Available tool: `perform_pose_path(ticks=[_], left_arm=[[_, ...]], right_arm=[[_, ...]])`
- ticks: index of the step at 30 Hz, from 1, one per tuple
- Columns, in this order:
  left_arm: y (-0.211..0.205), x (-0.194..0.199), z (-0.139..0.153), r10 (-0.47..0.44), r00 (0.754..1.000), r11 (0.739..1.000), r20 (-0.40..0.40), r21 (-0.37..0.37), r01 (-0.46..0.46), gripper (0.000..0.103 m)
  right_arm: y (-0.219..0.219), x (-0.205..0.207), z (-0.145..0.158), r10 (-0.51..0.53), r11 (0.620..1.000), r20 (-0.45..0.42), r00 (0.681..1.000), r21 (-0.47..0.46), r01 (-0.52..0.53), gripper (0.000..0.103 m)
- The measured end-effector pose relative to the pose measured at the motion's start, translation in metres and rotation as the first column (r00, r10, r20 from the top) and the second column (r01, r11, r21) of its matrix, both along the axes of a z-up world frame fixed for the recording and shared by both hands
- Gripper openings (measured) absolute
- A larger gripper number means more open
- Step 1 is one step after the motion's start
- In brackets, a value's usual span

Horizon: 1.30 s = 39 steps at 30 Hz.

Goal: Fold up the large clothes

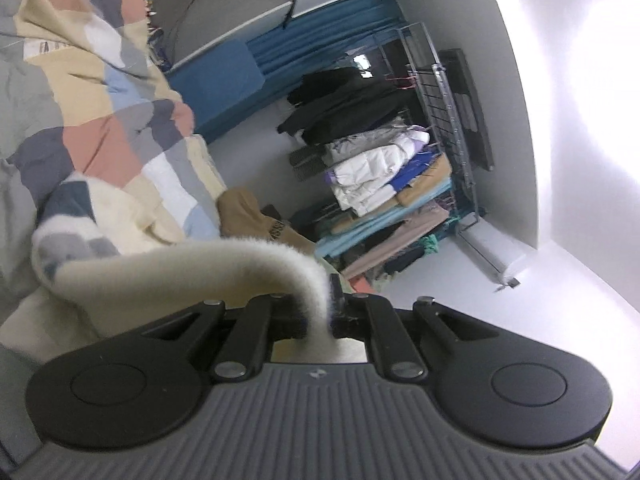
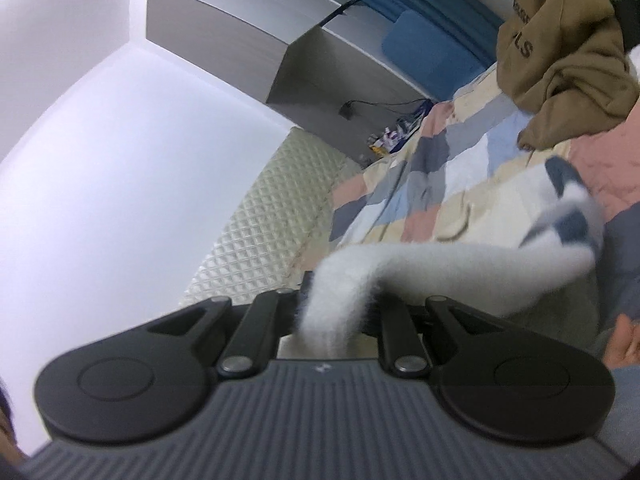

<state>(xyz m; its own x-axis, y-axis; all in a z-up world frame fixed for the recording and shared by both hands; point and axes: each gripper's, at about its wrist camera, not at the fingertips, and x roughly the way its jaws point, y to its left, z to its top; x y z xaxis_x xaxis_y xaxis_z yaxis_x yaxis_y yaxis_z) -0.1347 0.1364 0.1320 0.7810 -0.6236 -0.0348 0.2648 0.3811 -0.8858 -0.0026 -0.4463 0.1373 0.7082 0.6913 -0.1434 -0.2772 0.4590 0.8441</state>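
A fuzzy cream-white garment (image 1: 168,272) with dark blue and grey blocks hangs lifted over the bed. My left gripper (image 1: 326,308) is shut on one edge of it; the fabric runs off to the left in that view. In the right wrist view the same fuzzy garment (image 2: 420,268) stretches to the right, and my right gripper (image 2: 340,304) is shut on another edge of it. Both pairs of fingertips are buried in the pile. The two views are tilted and both grippers are held well above the patchwork bedcover (image 1: 120,140).
A brown hoodie (image 2: 560,64) with lettering lies on the patchwork bedcover (image 2: 420,184). A metal rack (image 1: 432,128) piled with folded clothes stands by the wall, blue curtains (image 1: 320,44) behind it. A padded headboard (image 2: 272,216) and grey cabinets (image 2: 240,32) show. A hand (image 2: 628,340) is at the right edge.
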Motion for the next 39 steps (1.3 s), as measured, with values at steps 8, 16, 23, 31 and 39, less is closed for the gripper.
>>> perform_pose_path(ticks=[8,16,23,31,39], left_arm=[[-0.017,0.086,-0.013,0.093,0.996,0.992,0.007,0.083,-0.093,0.009],[-0.030,0.227,-0.046,0.171,0.984,0.960,-0.052,0.232,-0.154,0.009],[-0.036,0.316,-0.108,0.169,0.976,0.939,-0.139,0.323,-0.116,0.010],[-0.036,0.388,-0.170,0.170,0.960,0.925,-0.223,0.372,-0.078,0.010],[-0.040,0.412,-0.197,0.159,0.949,0.915,-0.274,0.401,-0.038,0.011]], right_arm=[[0.000,0.079,-0.019,-0.104,0.994,-0.080,0.991,-0.029,0.102,0.016],[0.015,0.178,-0.058,-0.205,0.978,-0.152,0.967,-0.062,0.198,0.017],[0.017,0.234,-0.112,-0.239,0.971,-0.248,0.939,-0.091,0.223,0.018],[0.021,0.281,-0.164,-0.234,0.969,-0.324,0.917,-0.156,0.192,0.018],[0.022,0.303,-0.191,-0.211,0.975,-0.404,0.890,-0.154,0.162,0.018]])
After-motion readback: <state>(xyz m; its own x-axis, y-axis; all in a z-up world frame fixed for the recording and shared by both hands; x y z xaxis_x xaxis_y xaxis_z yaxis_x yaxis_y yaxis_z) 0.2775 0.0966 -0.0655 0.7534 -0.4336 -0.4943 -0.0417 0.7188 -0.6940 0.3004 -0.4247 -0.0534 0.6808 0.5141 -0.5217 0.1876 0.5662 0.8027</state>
